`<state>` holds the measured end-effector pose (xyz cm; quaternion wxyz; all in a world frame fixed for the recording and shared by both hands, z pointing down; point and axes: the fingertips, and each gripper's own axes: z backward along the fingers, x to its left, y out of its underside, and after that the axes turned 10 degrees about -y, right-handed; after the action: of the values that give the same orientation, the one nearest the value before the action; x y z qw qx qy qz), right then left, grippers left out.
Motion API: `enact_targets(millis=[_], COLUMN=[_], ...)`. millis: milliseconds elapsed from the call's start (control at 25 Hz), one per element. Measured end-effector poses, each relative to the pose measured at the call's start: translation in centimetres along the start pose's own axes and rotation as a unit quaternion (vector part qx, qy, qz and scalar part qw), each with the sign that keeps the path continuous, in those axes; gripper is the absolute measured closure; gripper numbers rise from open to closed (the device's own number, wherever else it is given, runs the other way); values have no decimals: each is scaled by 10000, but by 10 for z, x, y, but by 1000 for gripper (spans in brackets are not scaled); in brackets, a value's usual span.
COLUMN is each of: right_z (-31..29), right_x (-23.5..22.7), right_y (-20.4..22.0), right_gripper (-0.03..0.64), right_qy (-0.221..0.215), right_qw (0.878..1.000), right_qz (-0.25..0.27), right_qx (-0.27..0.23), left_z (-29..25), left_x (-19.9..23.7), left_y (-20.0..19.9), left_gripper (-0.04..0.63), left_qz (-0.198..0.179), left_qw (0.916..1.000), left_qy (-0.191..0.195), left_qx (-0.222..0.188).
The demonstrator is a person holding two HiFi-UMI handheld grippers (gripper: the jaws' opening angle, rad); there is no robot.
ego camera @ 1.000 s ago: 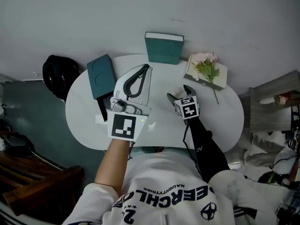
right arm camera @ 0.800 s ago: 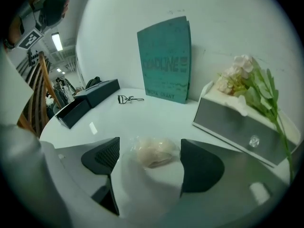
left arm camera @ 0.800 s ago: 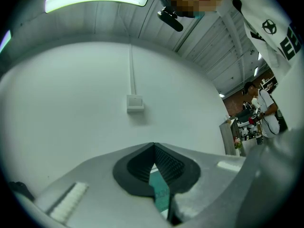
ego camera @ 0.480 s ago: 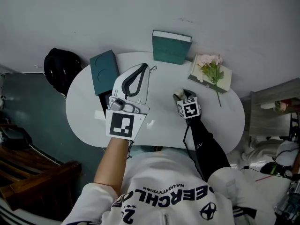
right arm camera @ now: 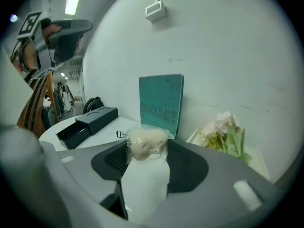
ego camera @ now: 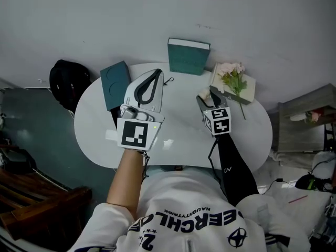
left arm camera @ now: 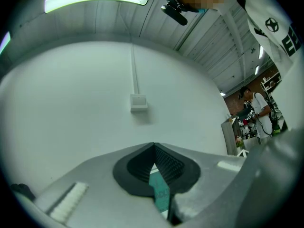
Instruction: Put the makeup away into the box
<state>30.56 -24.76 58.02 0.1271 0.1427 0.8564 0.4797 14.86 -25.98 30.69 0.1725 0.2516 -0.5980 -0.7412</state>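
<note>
Now: R tongs (ego camera: 206,97) pinching a packaged makeup sponge (right arm camera: 146,145), up off the surface (ego camera: 178,135).
R tongs have just been closing, w/ pads on both sides of the pack, which has a beige sponge on top, white below and clear wrap. It's held over the R part of the white oval surface, near the pink flowers (ego camera: 231,73) and well apart from the dark teal box (ego camera: 115,85) on the L side. The box drawer (right arm camera: 71,136) is slid partway out in the right gripper view. L tongs (ego camera: 156,72) are pressed together, tips touching, over the middle of the surface. A teal book (ego camera: 188,56) stands upright at the back edge by the wall, btwn box & flowers.
</note>
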Motion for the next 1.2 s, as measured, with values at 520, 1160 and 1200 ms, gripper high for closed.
enact_targets(millis=[520, 1160, 1200], right_z=[120, 163, 160], right_x=[3, 7, 10], right_y=[-144, -166, -167], right_gripper=[359, 351, 351], right_qy=[808, 1079, 1040], right_qw=[9724, 9590, 9594], right_qz=[583, 788, 803], right_qx=[-2112, -2499, -2497], left_z=[0, 14, 16], left_x=[-5, -1, 3], left_y=[-14, -19, -21], left_gripper=[588, 588, 588], left_qz=[-152, -341, -361], left_qw=[9998, 9981, 9978], left_qy=[-122, -505, -540], left_qx=[-20, -134, -146])
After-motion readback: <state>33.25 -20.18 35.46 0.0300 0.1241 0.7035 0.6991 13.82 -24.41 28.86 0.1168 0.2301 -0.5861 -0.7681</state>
